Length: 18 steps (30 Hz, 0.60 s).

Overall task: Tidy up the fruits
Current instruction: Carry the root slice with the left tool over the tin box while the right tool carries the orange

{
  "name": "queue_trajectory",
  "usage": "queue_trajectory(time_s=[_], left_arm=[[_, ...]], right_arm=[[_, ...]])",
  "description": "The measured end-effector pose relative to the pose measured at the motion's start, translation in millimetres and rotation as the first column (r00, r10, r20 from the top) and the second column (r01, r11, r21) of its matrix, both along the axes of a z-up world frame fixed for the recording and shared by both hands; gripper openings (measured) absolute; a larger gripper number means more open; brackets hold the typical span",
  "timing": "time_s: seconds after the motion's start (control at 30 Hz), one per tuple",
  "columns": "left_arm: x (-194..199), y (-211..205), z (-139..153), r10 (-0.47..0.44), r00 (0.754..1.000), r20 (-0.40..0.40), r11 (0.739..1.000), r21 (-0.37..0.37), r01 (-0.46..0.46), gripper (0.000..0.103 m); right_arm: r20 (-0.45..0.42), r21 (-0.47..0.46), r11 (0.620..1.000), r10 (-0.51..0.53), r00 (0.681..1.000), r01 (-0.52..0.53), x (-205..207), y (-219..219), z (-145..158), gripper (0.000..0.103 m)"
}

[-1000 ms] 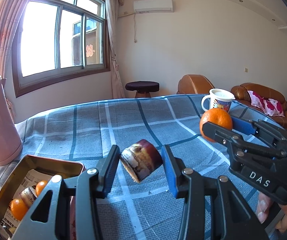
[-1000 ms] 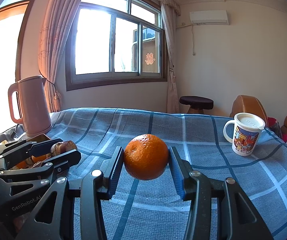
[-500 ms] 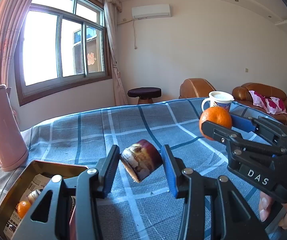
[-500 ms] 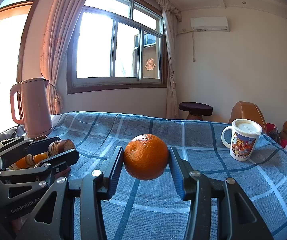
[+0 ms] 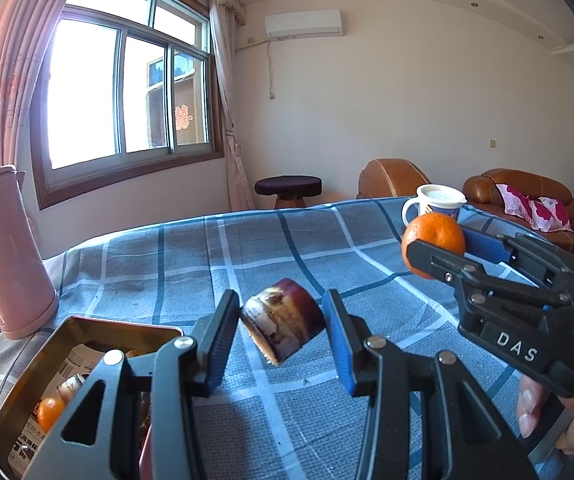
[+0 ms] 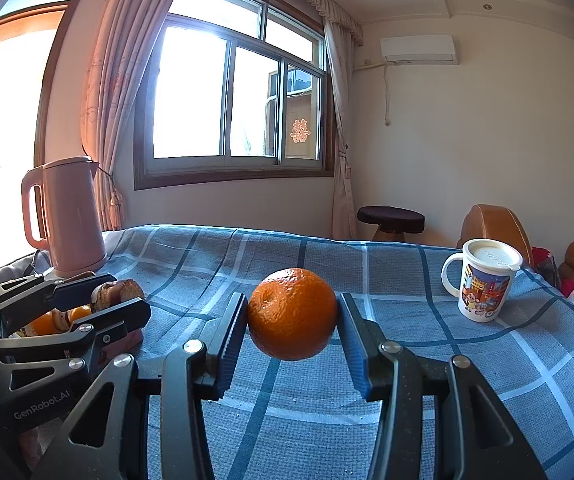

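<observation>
The left gripper (image 5: 283, 332) pinches a brown, purple-skinned fruit piece (image 5: 283, 330) between its two pads, holding it tilted in the air above the blue plaid cloth (image 5: 287, 248) that covers the surface. What kind of fruit it is cannot be told. Just to the left of this gripper and below it sits an open gold tin (image 5: 27, 384) on the cloth, and inside the tin lie a small orange (image 5: 49, 418) and another brownish piece on printed paper. Behind the tin stands a pink kettle (image 5: 5, 252).

The right gripper (image 6: 293, 316) clamps a round orange (image 6: 291, 314) between its fingers, also lifted clear of the cloth. From the tin, this orange is well to the right, beyond the left gripper. Farther right still, near the far edge of the cloth, stands a white lidded mug (image 6: 485, 282) with a cartoon print.
</observation>
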<state>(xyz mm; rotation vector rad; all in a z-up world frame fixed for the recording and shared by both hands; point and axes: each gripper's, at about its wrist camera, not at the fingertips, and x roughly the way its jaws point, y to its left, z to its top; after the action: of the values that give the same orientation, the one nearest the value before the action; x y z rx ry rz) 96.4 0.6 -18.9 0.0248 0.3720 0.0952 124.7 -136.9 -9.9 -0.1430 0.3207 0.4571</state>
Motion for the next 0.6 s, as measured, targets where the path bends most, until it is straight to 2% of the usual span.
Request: queue_trajectory(time_s=[0.6], left_arm=[[-15.3,13.3,1.4,0.017,1.000,-0.007,0.999,-0.029,-0.017,0.045]], right_arm=[[-0.002,-0.020,0.999,0.040,0.999,-0.040,-6.1,11.5,-0.7,0.048]])
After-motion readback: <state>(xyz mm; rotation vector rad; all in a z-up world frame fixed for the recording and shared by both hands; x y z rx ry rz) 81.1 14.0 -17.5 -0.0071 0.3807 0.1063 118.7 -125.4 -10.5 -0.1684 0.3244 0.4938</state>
